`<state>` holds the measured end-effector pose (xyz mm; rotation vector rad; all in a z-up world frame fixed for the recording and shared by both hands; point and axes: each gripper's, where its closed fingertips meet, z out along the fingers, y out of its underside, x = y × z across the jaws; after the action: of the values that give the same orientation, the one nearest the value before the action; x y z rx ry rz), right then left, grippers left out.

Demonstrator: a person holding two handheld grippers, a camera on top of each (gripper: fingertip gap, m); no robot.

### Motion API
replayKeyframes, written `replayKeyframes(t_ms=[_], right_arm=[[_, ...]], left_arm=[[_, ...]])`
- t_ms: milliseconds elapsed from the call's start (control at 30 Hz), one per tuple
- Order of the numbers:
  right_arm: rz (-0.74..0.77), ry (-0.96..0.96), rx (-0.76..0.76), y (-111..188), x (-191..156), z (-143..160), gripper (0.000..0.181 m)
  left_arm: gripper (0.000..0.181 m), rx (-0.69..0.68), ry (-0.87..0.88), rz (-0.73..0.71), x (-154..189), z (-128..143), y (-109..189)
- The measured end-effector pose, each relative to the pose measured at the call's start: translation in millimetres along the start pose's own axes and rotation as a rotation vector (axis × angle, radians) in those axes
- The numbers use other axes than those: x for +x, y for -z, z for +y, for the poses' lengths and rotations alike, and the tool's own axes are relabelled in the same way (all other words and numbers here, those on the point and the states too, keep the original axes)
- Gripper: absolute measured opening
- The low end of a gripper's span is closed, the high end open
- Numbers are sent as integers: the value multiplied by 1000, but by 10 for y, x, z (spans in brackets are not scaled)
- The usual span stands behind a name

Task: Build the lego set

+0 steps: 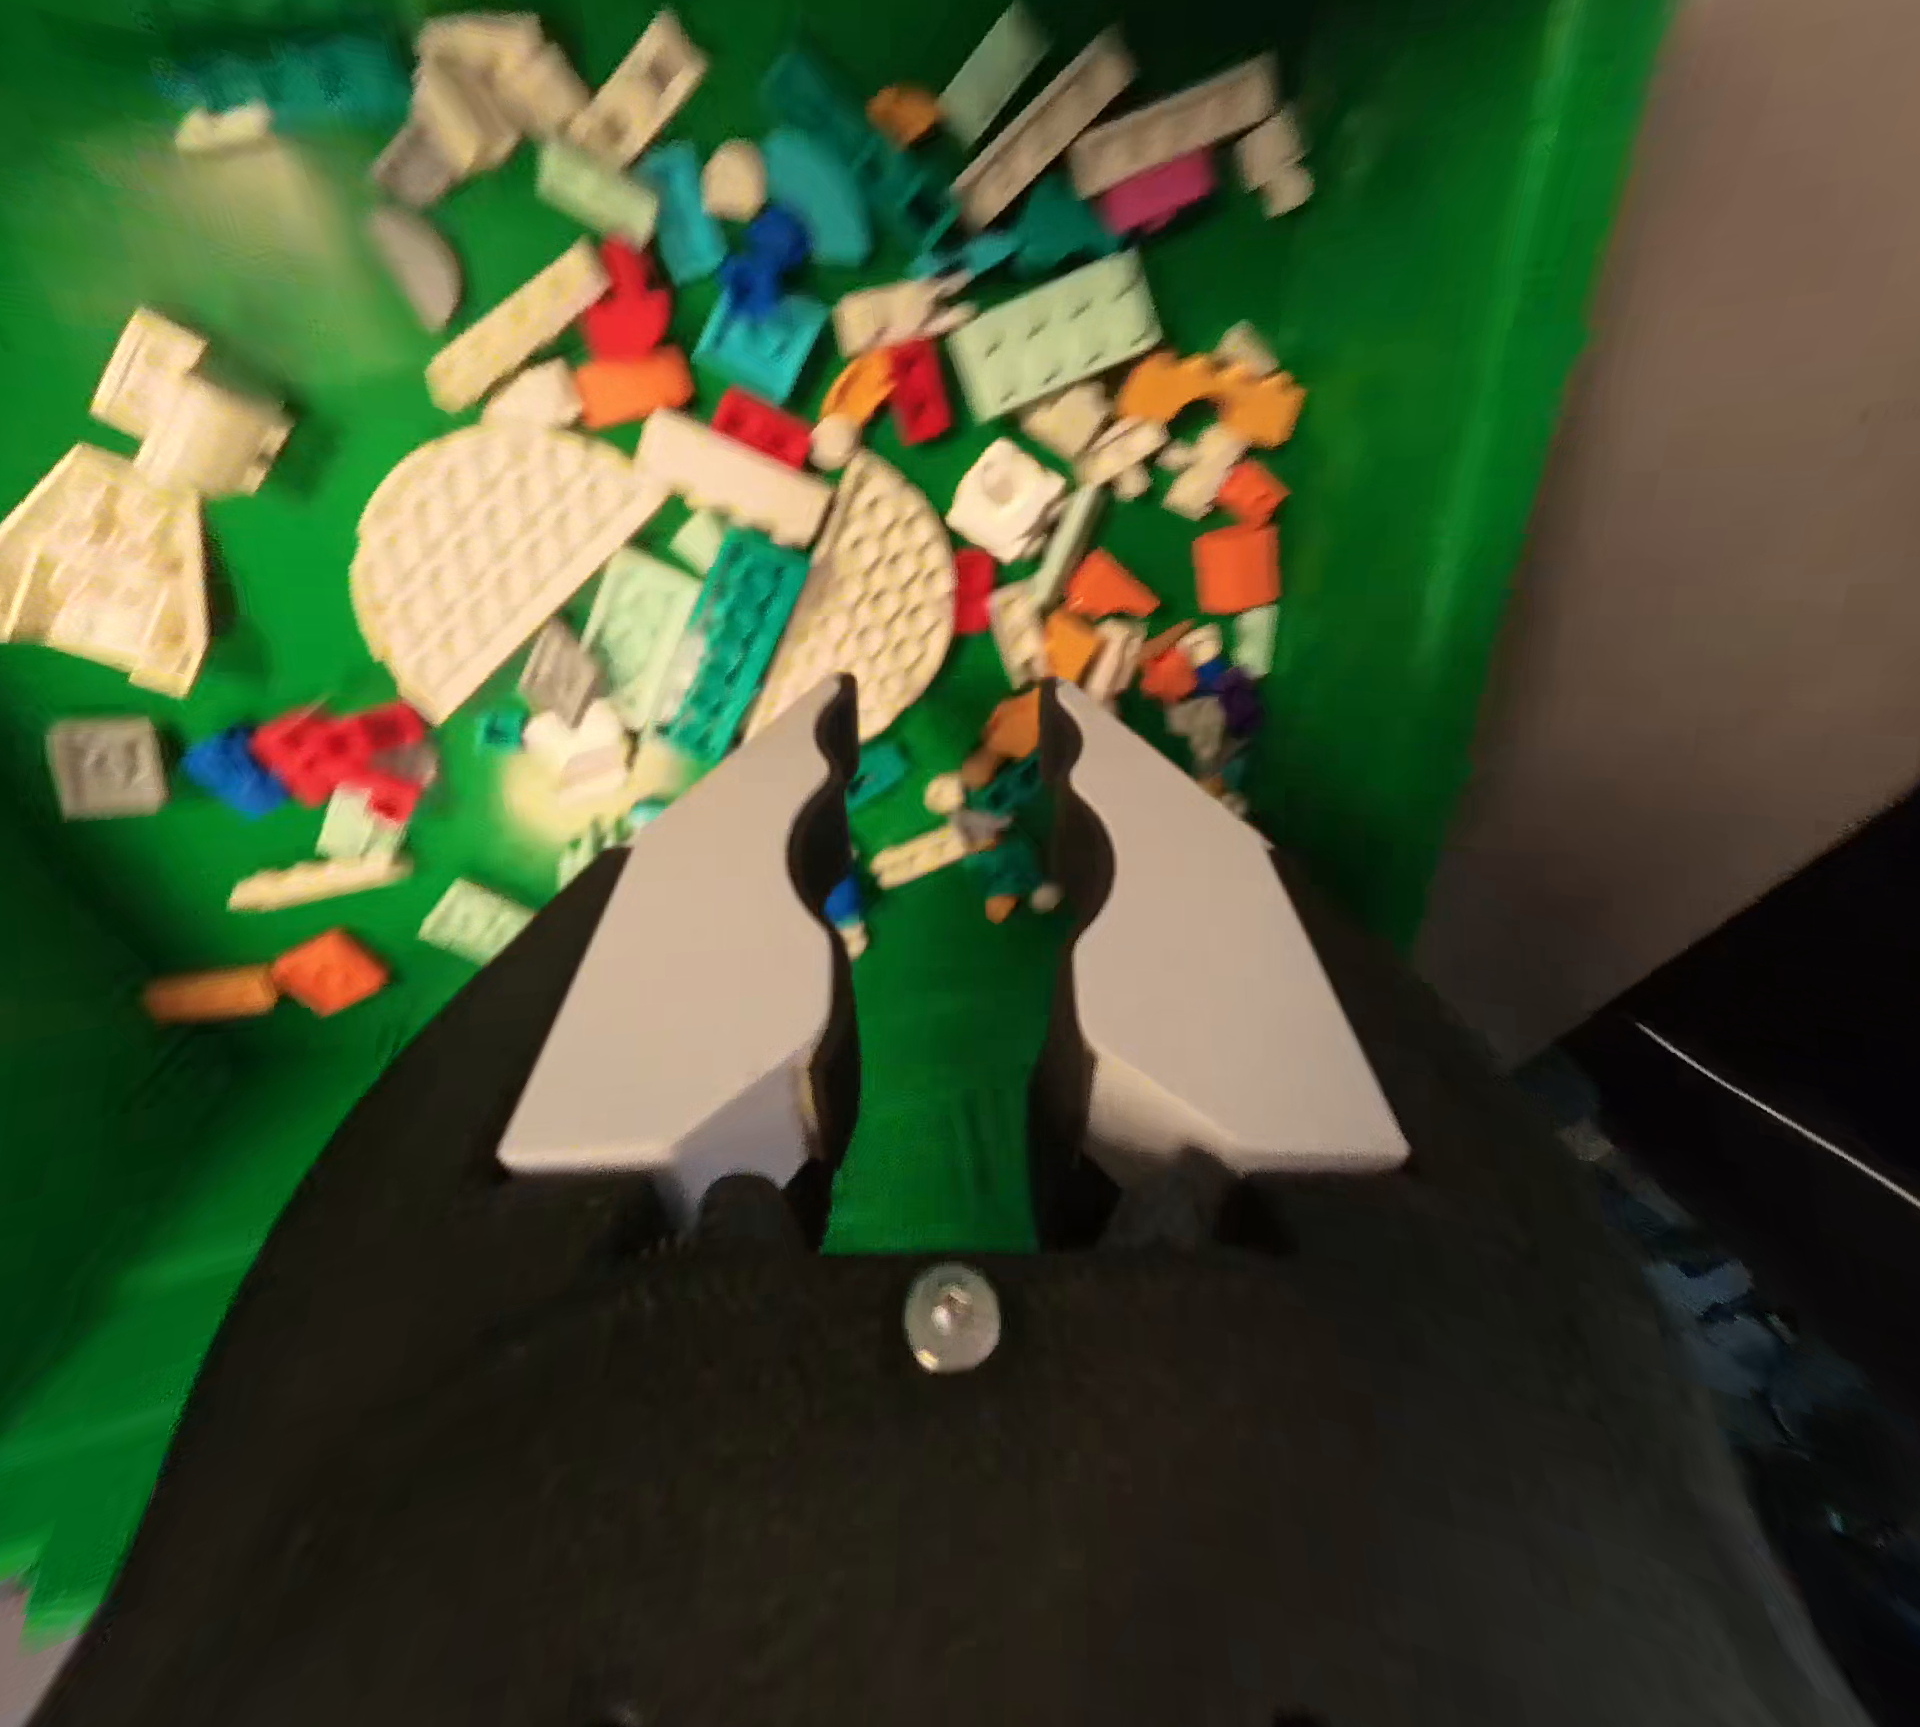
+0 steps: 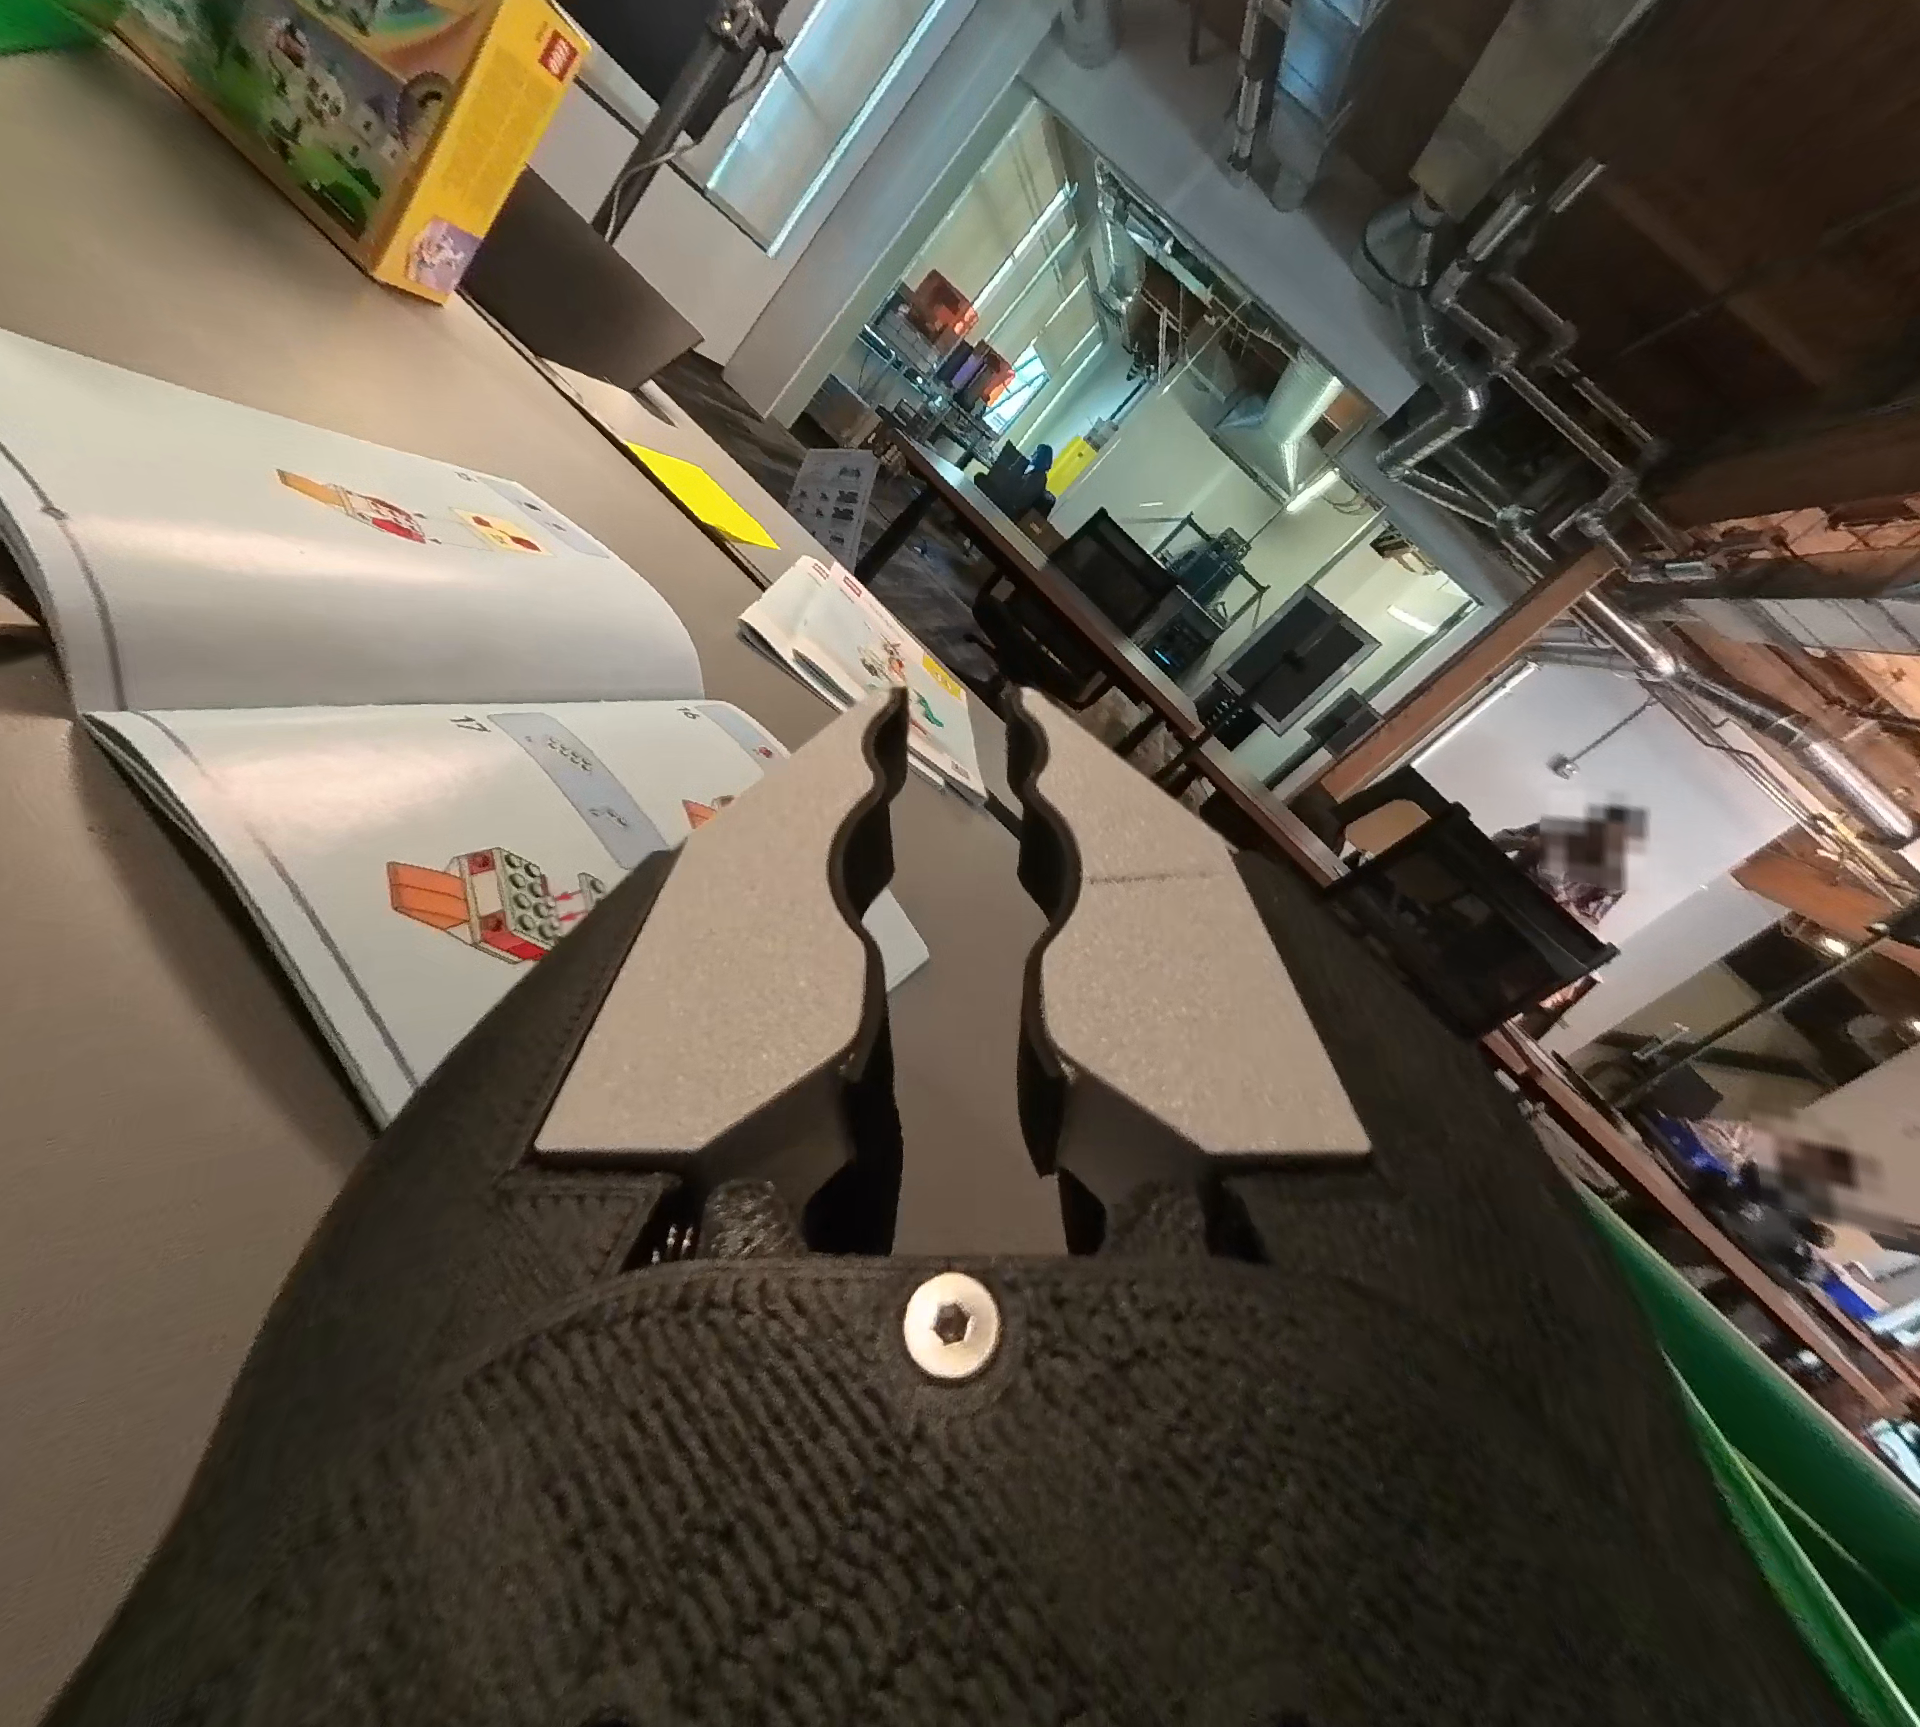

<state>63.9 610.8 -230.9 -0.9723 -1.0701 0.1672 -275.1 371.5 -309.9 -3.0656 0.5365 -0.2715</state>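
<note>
My left tongs hang parted and empty over a green bin. The loose lego pieces lie scattered on its floor ahead of and under my tips, blurred; two white half-round plates sit just ahead to the left. My right tongs are also parted, gripping nothing, low over the grey table. An open instruction booklet lies just left of them, a second booklet beyond the tips, and the set's box far ahead left.
</note>
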Motion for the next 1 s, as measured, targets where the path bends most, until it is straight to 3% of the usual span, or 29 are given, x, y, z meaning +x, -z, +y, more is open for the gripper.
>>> replayKeyframes(t_ms=[33,200,333,633,1000], right_arm=[[6,-6,-8,-4,15,17,17],[35,-19,-53,-23,73,103,17],[40,5,-78,-36,62,135,17],[28,48,-97,-55,14,152,17],[18,67,-95,-58,-17,144,17]], left_arm=[[34,37,-34,47,95,-84,-10],[28,64,-146,195,407,-195,-71],[25,47,-203,167,442,-110,-93],[12,-38,-58,207,537,144,-196],[20,-59,-6,136,446,137,-265]])
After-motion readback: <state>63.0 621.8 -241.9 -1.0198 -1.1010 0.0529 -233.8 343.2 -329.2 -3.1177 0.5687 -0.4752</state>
